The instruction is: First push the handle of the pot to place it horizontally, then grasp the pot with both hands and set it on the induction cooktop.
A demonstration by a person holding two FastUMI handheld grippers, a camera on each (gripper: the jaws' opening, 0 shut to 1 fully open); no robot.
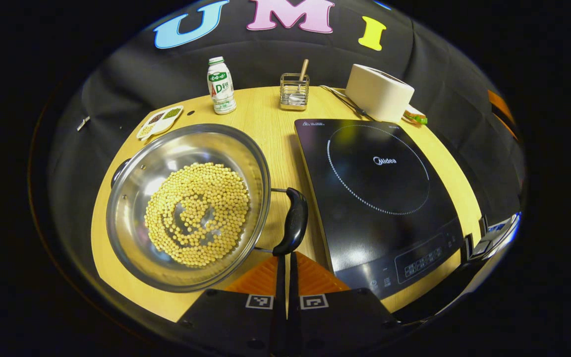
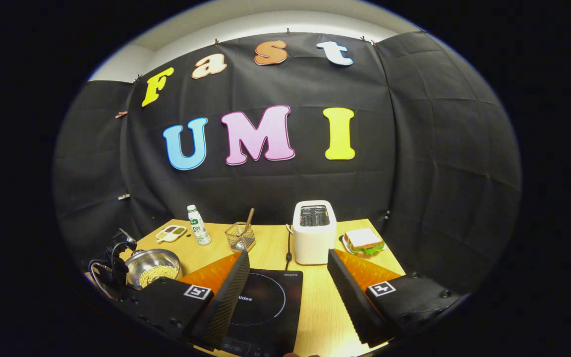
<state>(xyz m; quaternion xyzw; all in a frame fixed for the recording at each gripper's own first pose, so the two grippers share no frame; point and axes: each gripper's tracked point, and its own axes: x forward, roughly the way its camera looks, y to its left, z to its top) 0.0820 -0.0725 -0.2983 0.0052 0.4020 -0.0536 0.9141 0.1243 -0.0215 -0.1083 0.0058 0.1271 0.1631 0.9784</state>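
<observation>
A bean-filled pot (image 1: 189,206) sits just left of the induction cooktop (image 1: 377,198). The left gripper (image 1: 287,263), fingers pressed together, touches the pot's handle (image 1: 293,220), apparently mid-push; the right gripper (image 2: 285,292) hovers spread above the cooktop, awaiting the two-handed lift.

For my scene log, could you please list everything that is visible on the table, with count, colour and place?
pot: 1, silver, table's left side, holding yellow beans
pot handle: 1, black, standing up beside the cooktop
cooktop: 1, black, right of the pot
bottle: 1, white and green, back
wire holder: 1, metal, back, wooden stick inside
toaster: 1, white, back right
sandwich: 1, beside the toaster
small tray: 1, white, back left
table: 1, light wood
left gripper: shut, tips at the handle
right gripper: open, above the cooktop
</observation>
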